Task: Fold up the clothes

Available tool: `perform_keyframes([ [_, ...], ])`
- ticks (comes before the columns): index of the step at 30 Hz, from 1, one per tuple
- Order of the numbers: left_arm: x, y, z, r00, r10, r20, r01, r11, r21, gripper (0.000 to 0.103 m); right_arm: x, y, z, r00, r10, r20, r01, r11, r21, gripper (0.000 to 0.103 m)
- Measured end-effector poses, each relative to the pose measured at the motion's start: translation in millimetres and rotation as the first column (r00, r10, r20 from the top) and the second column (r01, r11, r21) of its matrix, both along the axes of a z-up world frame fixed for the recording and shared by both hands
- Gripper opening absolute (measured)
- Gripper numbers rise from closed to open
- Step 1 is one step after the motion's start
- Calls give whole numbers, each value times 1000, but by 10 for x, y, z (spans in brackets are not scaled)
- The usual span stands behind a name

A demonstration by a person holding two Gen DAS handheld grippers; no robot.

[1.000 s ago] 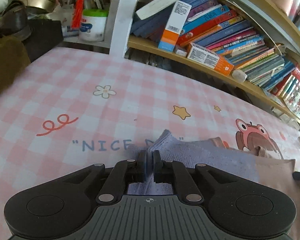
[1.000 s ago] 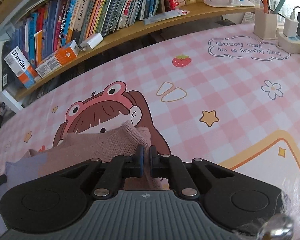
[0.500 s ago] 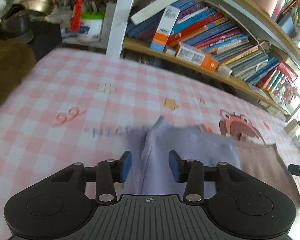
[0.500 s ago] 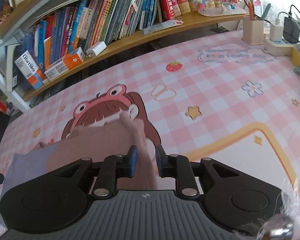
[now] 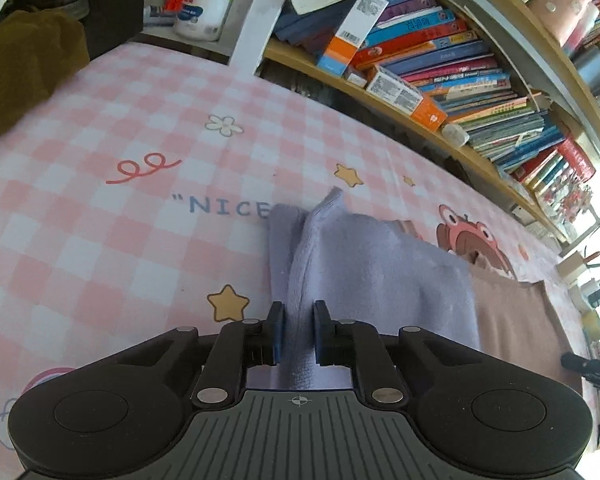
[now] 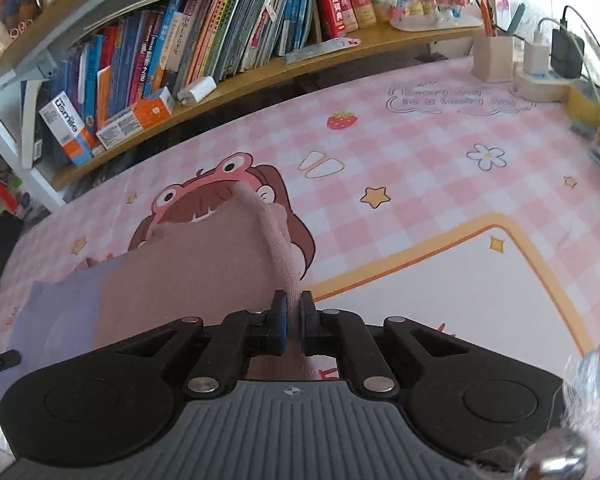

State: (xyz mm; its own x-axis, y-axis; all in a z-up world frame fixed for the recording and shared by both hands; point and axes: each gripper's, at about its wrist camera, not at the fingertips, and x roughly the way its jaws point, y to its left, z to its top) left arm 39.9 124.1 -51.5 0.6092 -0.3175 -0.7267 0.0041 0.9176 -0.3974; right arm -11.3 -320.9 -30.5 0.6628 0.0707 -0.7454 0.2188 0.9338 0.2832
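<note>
A two-tone garment lies flat on the pink checked table mat [image 5: 100, 240], lilac [image 5: 372, 256] on its left half and dusty pink [image 6: 204, 264] on its right. My left gripper [image 5: 298, 320] is closing its jaws over a raised ridge of the lilac cloth, and the pads press on the fold. My right gripper [image 6: 292, 312] is shut on a raised ridge of the dusty pink cloth at the garment's right edge. Each ridge runs away from its gripper toward the far side. The right gripper's tip [image 5: 592, 368] shows at the edge of the left wrist view.
A low wooden shelf of books [image 5: 460, 80] runs along the far side of the table. A brown cloth [image 5: 24, 72] lies at the far left. A pen holder [image 6: 494, 56] and a power strip [image 6: 540, 84] stand at the far right corner.
Both grippers opened, drew back along the garment toward its near side, and closed again on the cloth ridges. More of the garment now shows ahead of each gripper.
</note>
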Motion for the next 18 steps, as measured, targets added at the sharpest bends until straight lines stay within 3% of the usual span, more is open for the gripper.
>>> perform_keyframes([
  [3, 5, -4, -28, 1000, -7, 4, 7, 1000, 4, 14, 71, 13, -145, 998, -9, -54, 8, 1000, -15, 6],
  [9, -13, 50, -24, 1000, 1, 8, -1, 1000, -3, 22, 57, 13, -191, 998, -21, -57, 20, 1000, -19, 7],
  [11, -37, 37, 25, 1000, 13, 27, -14, 1000, 15, 25, 25, 14, -151, 998, -32, -47, 30, 999, -32, 16],
  [13, -67, 33, 86, 998, 27, 56, -29, 999, 30, 27, -20, 18, -95, 999, -44, -30, 43, 998, -46, 34],
  [16, -125, 33, 194, 994, 56, 97, -60, 997, 41, 33, -79, 11, -20, 999, -38, -2, 38, 998, -50, 39],
  [18, -172, 24, 264, 989, 75, 124, -82, 995, 50, 42, -112, 12, 24, 999, -35, 12, 36, 998, -61, 44],
])
